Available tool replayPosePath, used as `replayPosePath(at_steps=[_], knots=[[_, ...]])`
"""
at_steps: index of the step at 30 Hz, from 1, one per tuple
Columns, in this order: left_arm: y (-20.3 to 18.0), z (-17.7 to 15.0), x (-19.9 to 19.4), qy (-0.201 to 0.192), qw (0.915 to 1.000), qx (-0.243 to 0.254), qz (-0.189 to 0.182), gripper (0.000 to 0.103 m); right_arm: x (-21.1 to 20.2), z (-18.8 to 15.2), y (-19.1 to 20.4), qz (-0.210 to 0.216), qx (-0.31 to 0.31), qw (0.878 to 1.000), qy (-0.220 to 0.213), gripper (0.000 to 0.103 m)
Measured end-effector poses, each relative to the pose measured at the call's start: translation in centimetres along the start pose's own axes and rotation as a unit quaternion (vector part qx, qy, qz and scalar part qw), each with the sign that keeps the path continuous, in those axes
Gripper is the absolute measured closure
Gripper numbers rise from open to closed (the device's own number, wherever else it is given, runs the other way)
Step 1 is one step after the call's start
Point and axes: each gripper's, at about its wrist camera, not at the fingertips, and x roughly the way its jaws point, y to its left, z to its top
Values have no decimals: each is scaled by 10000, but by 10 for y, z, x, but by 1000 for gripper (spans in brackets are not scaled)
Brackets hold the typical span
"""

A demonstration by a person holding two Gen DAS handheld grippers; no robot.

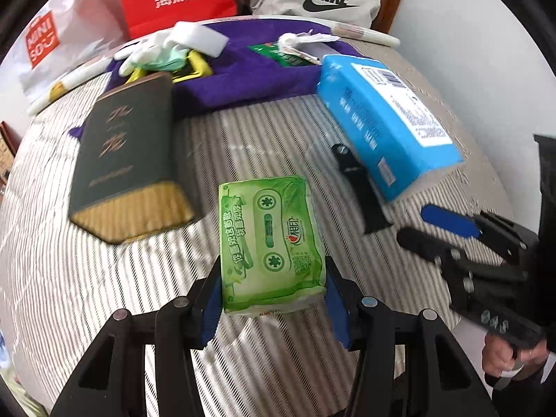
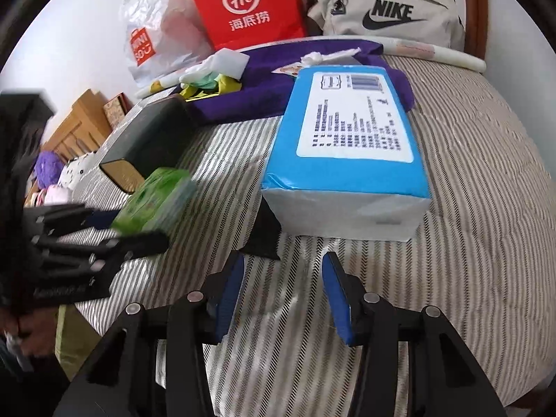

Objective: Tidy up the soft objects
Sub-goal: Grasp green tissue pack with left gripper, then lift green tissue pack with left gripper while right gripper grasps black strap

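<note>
The left gripper (image 1: 274, 299) clamps a green cassette-print tissue pack (image 1: 271, 246) above the striped bedspread (image 1: 104, 278). The right gripper (image 2: 283, 292), jaws partly apart and empty, faces a blue tissue pack (image 2: 347, 160). Behind stand MINISO (image 2: 142, 48), Haidilao (image 2: 250, 7) and NIKE (image 2: 389, 10) bags.

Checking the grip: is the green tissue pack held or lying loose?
Held: the left hand-held gripper has both blue pads pressing the green tissue pack.

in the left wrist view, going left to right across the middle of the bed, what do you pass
dark book → green tissue pack held in the left gripper → black strap → blue tissue pack → right gripper
</note>
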Motion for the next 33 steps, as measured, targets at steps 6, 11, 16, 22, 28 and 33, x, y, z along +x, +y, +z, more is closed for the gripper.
replayPosePath(at_steps=[6,11,16,22,28,33], knots=[[20,-21,-8,-81,9997,-191,113,53,12,3,12,-144,99,9998,-6,59],[39,-31,-10,-113,9989,-441,100,53,21,3,23,-362,103,9993,-57,67],[51,-38,-11,-143,9982,-587,16,53,28,7,33,-587,139,9982,-45,62],[61,-46,-10,-121,9973,-725,-41,53,32,1,52,-1199,-131,9925,-214,73],[66,-51,-12,-129,9965,-820,-50,52,26,-5,50,-1024,-249,9944,-78,74],[75,-55,-17,-200,9950,-974,-4,52,9,-26,45,-743,-443,9958,299,74]])
